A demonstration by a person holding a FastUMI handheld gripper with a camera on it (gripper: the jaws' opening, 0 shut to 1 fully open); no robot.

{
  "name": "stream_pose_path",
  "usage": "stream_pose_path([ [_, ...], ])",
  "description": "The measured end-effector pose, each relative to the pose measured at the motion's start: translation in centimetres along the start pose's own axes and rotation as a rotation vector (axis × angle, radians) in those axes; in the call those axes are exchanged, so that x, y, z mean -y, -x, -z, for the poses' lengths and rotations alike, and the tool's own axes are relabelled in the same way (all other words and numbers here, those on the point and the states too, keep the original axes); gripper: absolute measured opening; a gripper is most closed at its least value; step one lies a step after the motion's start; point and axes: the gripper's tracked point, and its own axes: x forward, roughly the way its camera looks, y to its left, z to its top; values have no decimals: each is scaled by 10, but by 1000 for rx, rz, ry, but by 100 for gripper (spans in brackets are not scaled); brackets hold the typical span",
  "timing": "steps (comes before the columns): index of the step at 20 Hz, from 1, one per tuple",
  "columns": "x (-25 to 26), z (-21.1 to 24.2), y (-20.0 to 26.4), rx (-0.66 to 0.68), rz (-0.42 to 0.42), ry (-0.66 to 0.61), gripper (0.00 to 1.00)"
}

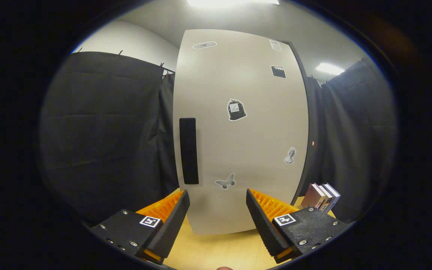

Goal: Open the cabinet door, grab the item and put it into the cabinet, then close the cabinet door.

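Note:
A tall pale cabinet (238,131) stands on the wooden table (216,249) straight ahead of my fingers, its door shut. The door carries several small stickers and a dark vertical handle (188,150) near its left edge. My gripper (218,208) is open, with nothing between its fingers, and it faces the lower part of the door a short way off. The handle lies just above and beyond the left finger (171,221). A few books (321,197) stand upright to the right of the cabinet, beyond the right finger (264,221).
Black cloth walls close in the booth to the left and right of the cabinet. A white wall and ceiling lights show above. Light wooden tabletop stretches between my fingers and the cabinet's base.

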Motion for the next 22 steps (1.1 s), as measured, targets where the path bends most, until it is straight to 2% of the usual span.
stream_pose_path([
  [5, -7, 15, -8, -7, -16, -33, 94],
  [13, 10, 21, -7, 20, 19, -25, 94],
  [22, 10, 28, 1, 23, -1, -34, 94],
])
